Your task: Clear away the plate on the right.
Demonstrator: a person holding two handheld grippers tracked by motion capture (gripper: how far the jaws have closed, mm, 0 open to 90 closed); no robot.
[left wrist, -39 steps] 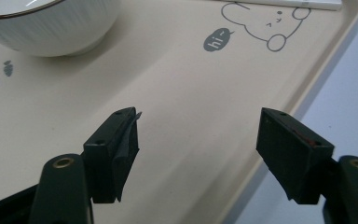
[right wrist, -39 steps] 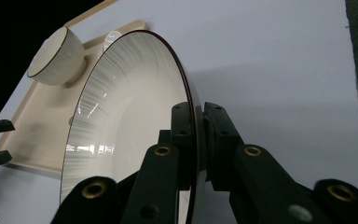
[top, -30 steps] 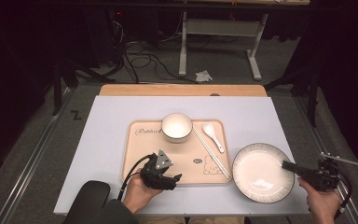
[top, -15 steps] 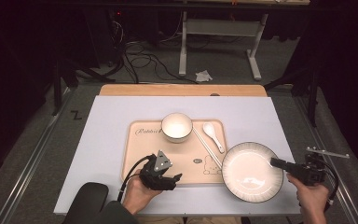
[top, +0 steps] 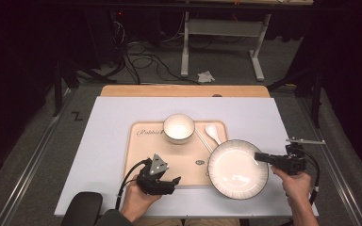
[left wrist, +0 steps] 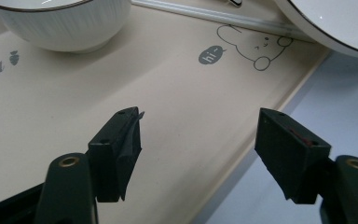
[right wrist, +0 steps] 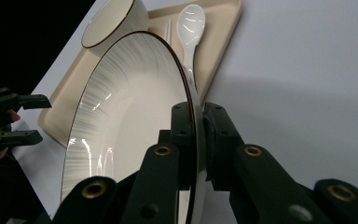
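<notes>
White porcelain on the move: the right gripper (top: 263, 157) is clenched on the right rim of the plate (top: 238, 168), jaws pinching its edge. The plate now overlaps the right edge of the tray (top: 141, 150), beside the chopsticks (top: 202, 140) and spoon (top: 212, 132); the bowl (top: 178, 128) sits at the tray's far side. A second ago the plate lay fully on the table (top: 113, 122), right of the tray, so it has slid left. The carry looks half done; settling it on the tray remains. The left gripper (left wrist: 198, 149) waits released over the tray's near edge.
</notes>
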